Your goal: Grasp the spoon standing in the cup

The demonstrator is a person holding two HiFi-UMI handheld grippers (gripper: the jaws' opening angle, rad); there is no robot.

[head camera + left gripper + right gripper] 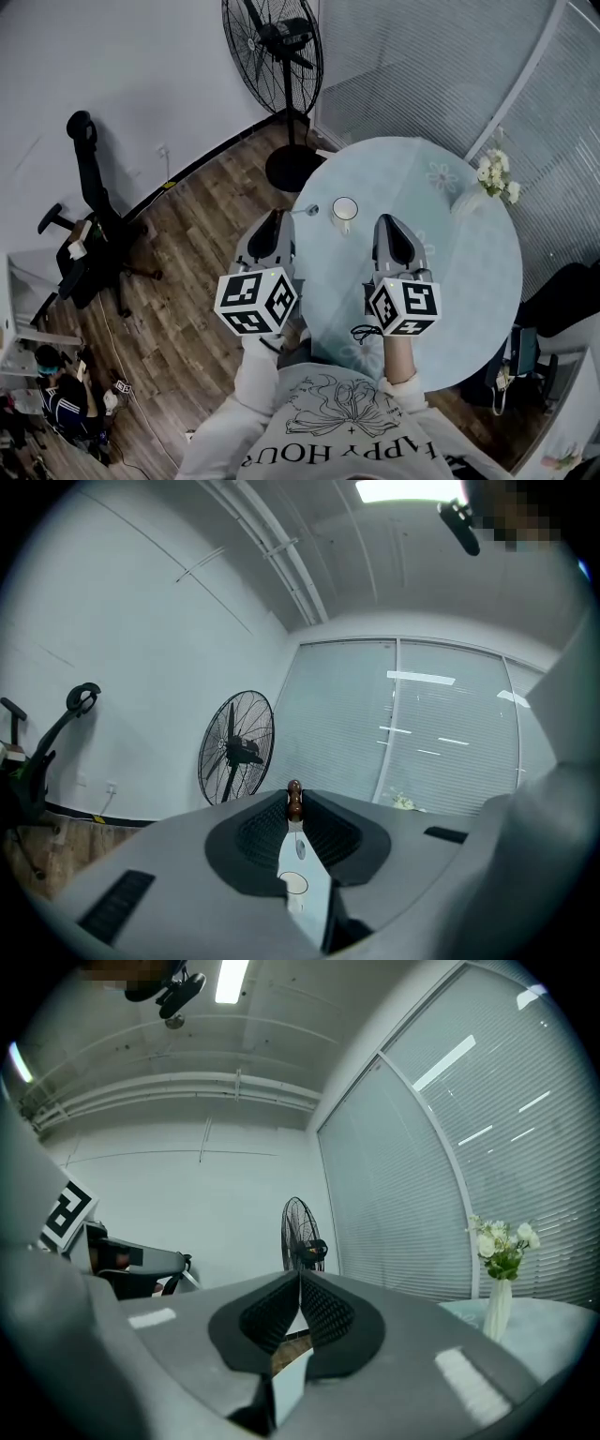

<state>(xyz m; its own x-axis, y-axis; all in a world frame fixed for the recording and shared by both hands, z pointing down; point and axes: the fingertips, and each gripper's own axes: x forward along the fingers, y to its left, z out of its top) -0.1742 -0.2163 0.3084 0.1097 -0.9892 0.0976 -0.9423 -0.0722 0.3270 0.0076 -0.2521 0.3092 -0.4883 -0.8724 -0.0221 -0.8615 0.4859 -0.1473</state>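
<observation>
Closest in, the left gripper (278, 217) hangs over the left edge of the tabletop (450, 281), its jaws pinched tight on the brown handle end of the spoon (306, 210). That spoon is clear of the cup (344, 210), just left of it. The cup stands near the far-left edge. The right gripper (386, 223) hovers closer in, jaws together, empty.

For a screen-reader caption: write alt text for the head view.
From above, a person's left tongs grip a spoon beside a white cup on a round pale table; the right tongs hover shut and empty nearby. A floor fan stands behind.
</observation>
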